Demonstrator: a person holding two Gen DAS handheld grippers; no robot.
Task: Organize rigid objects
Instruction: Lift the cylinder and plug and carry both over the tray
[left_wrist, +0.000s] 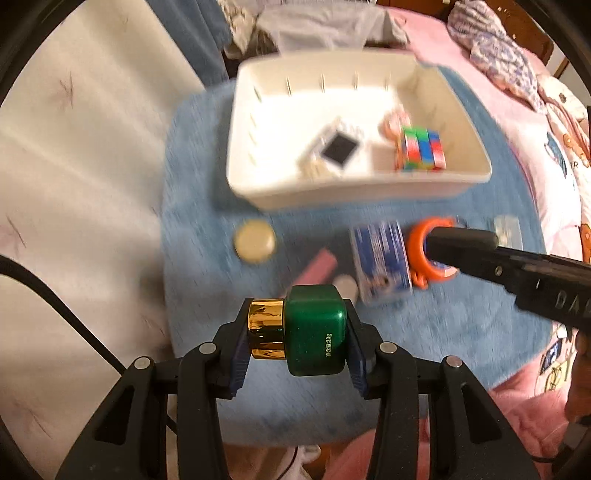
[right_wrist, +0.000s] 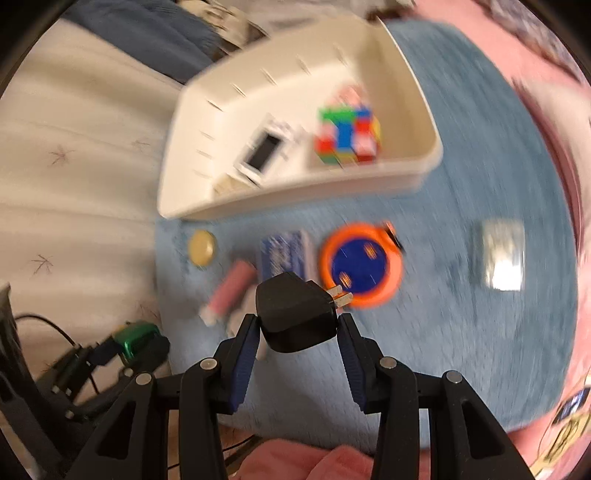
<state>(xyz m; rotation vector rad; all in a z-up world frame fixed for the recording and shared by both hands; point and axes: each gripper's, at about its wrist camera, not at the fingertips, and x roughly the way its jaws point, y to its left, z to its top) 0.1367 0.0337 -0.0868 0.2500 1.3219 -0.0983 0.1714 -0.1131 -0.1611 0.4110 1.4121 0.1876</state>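
Clear box (right_wrist: 504, 256) blurred, contents maybe unreadable

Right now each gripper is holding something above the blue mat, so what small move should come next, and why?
Probably carry both toward the white bin and lower them in. The left gripper clamps a green jar, the right gripper a black plug adapter, both off the mat. The bin already holds a puzzle cube, with bare floor beside it.

Left gripper (left_wrist: 297, 341) has the green jar (left_wrist: 316, 330) with gold cap (left_wrist: 266, 328) clamped sideways; white bin (left_wrist: 354, 188) sits at 12 o'clock, orange ring (left_wrist: 415, 251) at 2.
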